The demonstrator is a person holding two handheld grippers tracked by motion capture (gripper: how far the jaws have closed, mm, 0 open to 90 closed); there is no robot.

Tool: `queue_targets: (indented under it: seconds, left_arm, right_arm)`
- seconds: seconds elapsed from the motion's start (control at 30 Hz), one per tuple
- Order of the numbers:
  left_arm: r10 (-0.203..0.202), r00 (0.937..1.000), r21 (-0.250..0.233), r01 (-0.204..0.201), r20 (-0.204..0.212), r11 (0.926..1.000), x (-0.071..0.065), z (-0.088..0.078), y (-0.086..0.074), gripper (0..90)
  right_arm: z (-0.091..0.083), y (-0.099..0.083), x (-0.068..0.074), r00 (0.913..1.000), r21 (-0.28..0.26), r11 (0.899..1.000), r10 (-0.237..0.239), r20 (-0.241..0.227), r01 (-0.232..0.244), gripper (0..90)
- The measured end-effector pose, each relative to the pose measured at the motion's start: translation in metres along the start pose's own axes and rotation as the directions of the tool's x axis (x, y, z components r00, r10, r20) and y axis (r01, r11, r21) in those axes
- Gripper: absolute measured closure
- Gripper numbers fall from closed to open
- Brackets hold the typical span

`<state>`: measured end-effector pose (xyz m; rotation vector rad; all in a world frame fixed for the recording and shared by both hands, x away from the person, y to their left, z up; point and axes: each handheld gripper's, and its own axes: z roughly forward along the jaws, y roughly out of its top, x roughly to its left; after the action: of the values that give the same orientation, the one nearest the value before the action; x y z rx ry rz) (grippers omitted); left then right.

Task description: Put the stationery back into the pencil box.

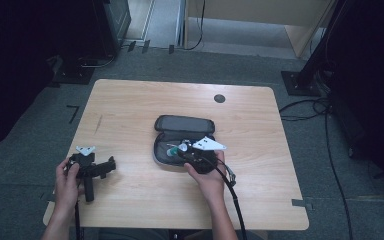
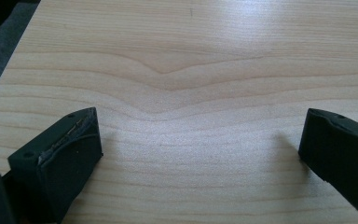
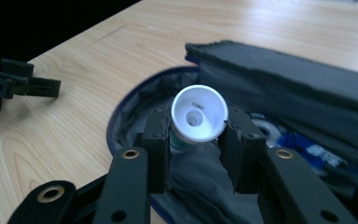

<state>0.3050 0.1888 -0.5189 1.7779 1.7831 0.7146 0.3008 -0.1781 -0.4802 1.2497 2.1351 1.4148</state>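
right gripper view: right tool (image 3: pixel 199 140) clamps tube (image 3: pixel 198 114).

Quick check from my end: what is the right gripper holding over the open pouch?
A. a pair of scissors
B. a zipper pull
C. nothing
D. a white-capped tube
D: in the right gripper view the right gripper has its fingers pressed on either side of the white-capped tube, just above the open pouch.
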Motion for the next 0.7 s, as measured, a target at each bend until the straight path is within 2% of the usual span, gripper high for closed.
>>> queue_targets:
  seconds: [0.2, 0.5, 0.7]
  left_arm:
    - [0.0, 1.0, 0.0, 0.0, 0.0, 1.0, 0.0, 0.0, 0.0, 0.0]
    - [0.0, 1.0, 0.0, 0.0, 0.0, 1.0, 0.0, 0.0, 0.0, 0.0]
    - [0.0, 1.0, 0.0, 0.0, 0.0, 1.0, 0.0, 0.0, 0.0, 0.0]
  right_arm:
    - [-0.004, -0.008, -0.009, 0.9999, 0.037, 0.999, 0.015, 0.006, -0.015, 62.1]
    - [-0.003, -0.012, -0.014, 0.9997, 0.071, 0.997, 0.022, 0.005, -0.022, 58.3]
    - [-0.002, -0.013, -0.013, 1.0, 0.066, 0.998, 0.002, 0.003, -0.003, 67.8]
